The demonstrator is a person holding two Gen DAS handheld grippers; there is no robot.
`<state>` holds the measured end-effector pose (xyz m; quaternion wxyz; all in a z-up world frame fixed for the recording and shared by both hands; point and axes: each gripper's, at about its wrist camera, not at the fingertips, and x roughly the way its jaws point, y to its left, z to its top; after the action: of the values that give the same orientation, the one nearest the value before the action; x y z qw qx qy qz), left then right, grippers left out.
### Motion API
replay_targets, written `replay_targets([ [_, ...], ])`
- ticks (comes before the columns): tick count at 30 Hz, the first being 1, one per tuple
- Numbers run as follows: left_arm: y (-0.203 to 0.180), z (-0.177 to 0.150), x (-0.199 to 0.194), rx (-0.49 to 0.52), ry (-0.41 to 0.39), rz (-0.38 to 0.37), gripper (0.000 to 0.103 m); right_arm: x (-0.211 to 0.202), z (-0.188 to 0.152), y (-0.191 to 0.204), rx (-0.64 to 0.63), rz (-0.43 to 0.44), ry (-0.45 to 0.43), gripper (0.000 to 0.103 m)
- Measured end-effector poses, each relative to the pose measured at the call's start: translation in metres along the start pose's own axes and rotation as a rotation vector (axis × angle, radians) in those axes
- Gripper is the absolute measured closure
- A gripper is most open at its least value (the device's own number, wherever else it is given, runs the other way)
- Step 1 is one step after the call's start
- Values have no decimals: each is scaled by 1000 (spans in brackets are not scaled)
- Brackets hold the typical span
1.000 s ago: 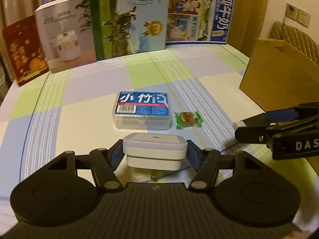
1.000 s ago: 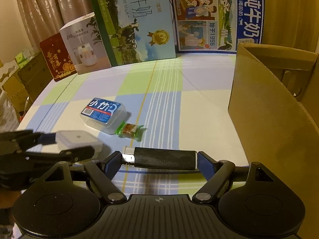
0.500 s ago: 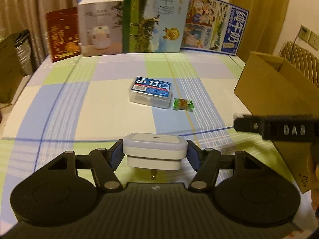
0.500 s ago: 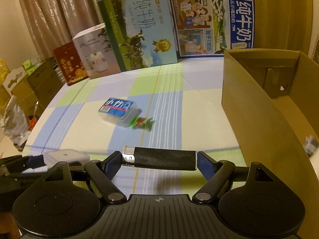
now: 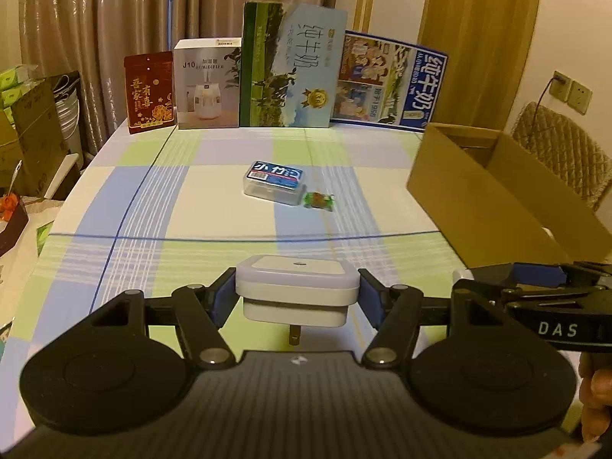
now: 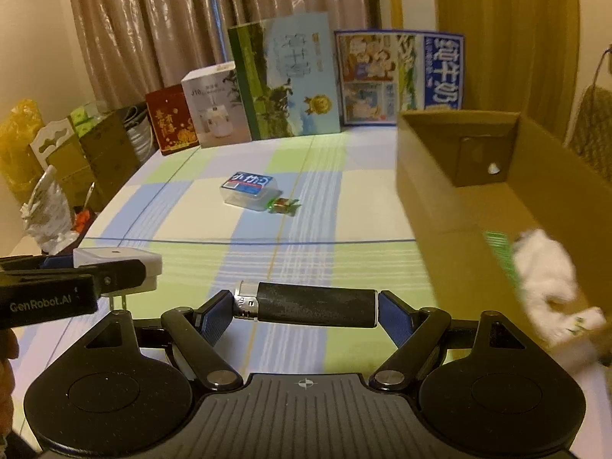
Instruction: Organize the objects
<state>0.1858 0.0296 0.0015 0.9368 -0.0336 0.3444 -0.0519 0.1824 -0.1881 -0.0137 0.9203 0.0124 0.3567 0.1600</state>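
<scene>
A white plug (image 5: pixel 297 291) is pinched between the jaws of the left gripper (image 5: pixel 297 294), prongs down, and is held clear above the table (image 5: pixel 214 206). A black lighter (image 6: pixel 310 303) with a metal end is clamped lengthwise in the right gripper (image 6: pixel 308 306), which is held near the open cardboard box (image 6: pixel 432 187) at the table's right edge. Something white and green (image 6: pixel 543 267) is already seen lying in the box, though it is too blurred to name. A clear case (image 5: pixel 274 183) with a blue label and a green-wrapped candy (image 5: pixel 318 200) touching its corner are left mid-table, well apart from the box. The task is judged to be partly done: two things are in hand and not yet dropped in, and two more remain to be collected.
</scene>
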Motion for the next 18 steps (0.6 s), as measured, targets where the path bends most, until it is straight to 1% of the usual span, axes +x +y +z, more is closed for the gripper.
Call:
replay_targets([
  [3, -8, -7, -21, -22, -4, -15, 43, -24, -8, -3, 8, -13, -8, 25],
  [8, -25, -18, -51, -24, -13, -26, 43, -58, -17, -5, 13, -30, -21, 25],
  [14, -43, -24, -75, -19, -18, -15, 43, -84, -26, -12, 36, -41, -27, 25],
  [18, -49, -27, -84, -25, -14, -24, 43, -96, -31, -15, 39, -42, -30, 25],
])
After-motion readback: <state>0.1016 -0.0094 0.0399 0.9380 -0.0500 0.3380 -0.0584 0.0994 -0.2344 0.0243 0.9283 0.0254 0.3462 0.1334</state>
